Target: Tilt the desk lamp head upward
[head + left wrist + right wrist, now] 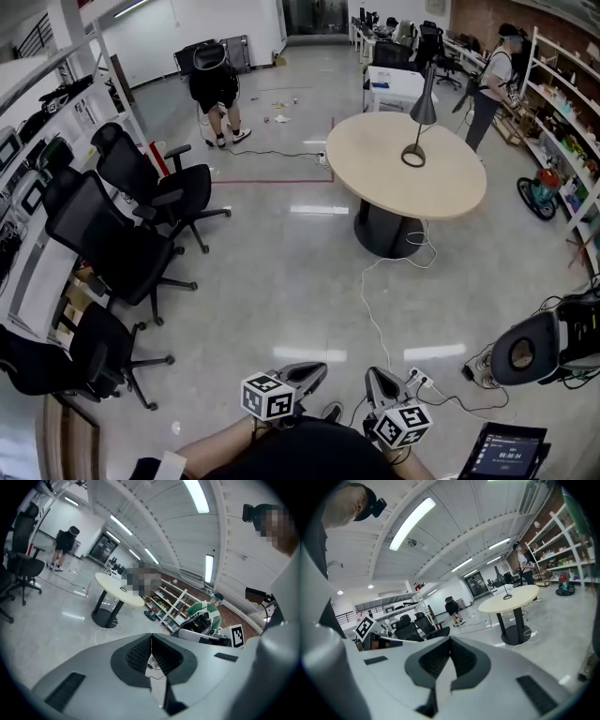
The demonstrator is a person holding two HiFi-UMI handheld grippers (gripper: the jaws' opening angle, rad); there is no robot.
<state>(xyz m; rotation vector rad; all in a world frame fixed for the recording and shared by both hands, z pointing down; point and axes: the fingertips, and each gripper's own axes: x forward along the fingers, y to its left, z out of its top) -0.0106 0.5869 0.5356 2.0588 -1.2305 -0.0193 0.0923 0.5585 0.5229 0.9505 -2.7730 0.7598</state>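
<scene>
A dark desk lamp with a ring base stands on the round beige table across the room, its cone head pointing down. The same round beige table appears far off in the left gripper view, and the round beige table with the desk lamp in the right gripper view. My left gripper and right gripper are held close to my body at the bottom of the head view, far from the table. Both are shut with nothing between the jaws.
Several black office chairs line the left side by a desk. A person stands at the back, another person by the shelves at right. Cables trail over the glossy floor. Equipment sits at right.
</scene>
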